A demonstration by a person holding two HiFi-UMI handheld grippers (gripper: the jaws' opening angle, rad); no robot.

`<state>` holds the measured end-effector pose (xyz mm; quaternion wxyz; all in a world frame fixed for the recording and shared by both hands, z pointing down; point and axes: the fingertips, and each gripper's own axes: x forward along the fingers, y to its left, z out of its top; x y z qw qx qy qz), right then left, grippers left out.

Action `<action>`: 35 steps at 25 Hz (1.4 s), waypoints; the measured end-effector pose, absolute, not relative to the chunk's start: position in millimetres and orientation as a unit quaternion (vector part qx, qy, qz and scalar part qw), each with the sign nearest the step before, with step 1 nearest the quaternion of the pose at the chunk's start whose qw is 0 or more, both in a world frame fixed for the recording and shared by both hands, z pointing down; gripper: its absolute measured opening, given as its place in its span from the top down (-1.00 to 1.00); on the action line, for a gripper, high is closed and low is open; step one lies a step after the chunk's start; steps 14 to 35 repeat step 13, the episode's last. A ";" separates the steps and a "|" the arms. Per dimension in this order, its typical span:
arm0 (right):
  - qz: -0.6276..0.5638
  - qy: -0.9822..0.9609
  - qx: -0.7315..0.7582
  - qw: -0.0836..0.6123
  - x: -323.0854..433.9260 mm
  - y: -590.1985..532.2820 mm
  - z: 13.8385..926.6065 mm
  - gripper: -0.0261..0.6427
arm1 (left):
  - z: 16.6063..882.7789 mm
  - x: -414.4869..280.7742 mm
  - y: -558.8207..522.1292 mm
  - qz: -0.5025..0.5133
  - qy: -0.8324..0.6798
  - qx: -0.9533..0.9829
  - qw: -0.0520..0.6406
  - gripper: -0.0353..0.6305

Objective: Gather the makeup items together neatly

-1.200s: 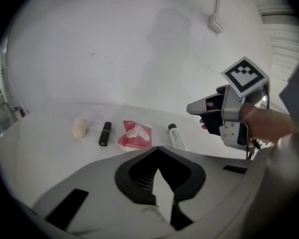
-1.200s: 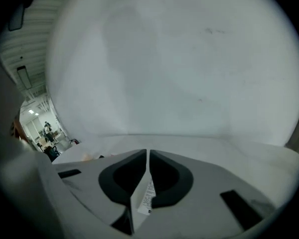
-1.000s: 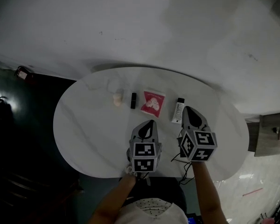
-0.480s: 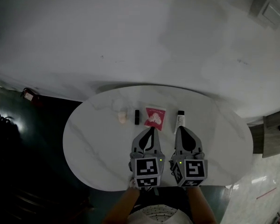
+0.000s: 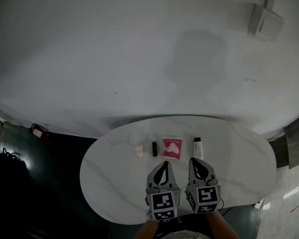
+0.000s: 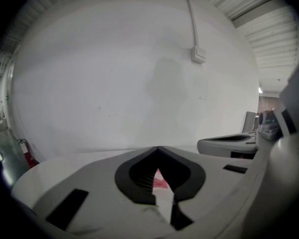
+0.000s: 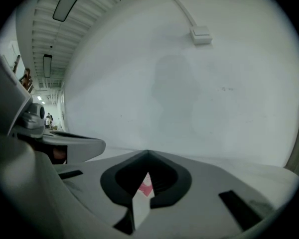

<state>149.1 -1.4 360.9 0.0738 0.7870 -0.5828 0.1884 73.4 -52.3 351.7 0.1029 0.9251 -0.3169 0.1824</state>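
I have both grippers pressed together and holding nothing. The left gripper [image 5: 163, 166] and the right gripper [image 5: 197, 162] hover side by side over the near half of the tabletop [image 5: 239, 153].

The makeup items lie in one row, a little toward the far edge:
- a beige sponge [image 5: 139, 151]
- a black lipstick [image 5: 154, 148]
- a red sachet [image 5: 172, 148]
- a white tube [image 5: 197, 147]

The row looks already tidy to me; only the tube sits slightly apart, toward the right edge. I judge the gathering is nearly done. A next move, if any, would be for the right gripper to push the tube gently closer to the sachet without turning it.
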 end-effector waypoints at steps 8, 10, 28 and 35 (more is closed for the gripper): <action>0.189 -0.580 0.789 0.074 136.2 -2.8 359.5 0.92 | 353.1 42.6 -62.7 0.177 -0.327 0.922 0.106 0.81; 0.193 -0.578 0.790 0.073 131.2 -3.0 362.1 0.92 | 354.2 34.1 -68.1 0.173 -0.329 0.922 0.109 0.81; 0.194 -0.576 0.791 0.067 121.1 -4.9 365.0 0.92 | 355.8 20.8 -77.4 0.170 -0.334 0.921 0.109 0.81; 0.194 -0.576 0.791 0.067 121.1 -4.9 365.0 0.92 | 355.8 20.8 -77.4 0.170 -0.334 0.921 0.109 0.81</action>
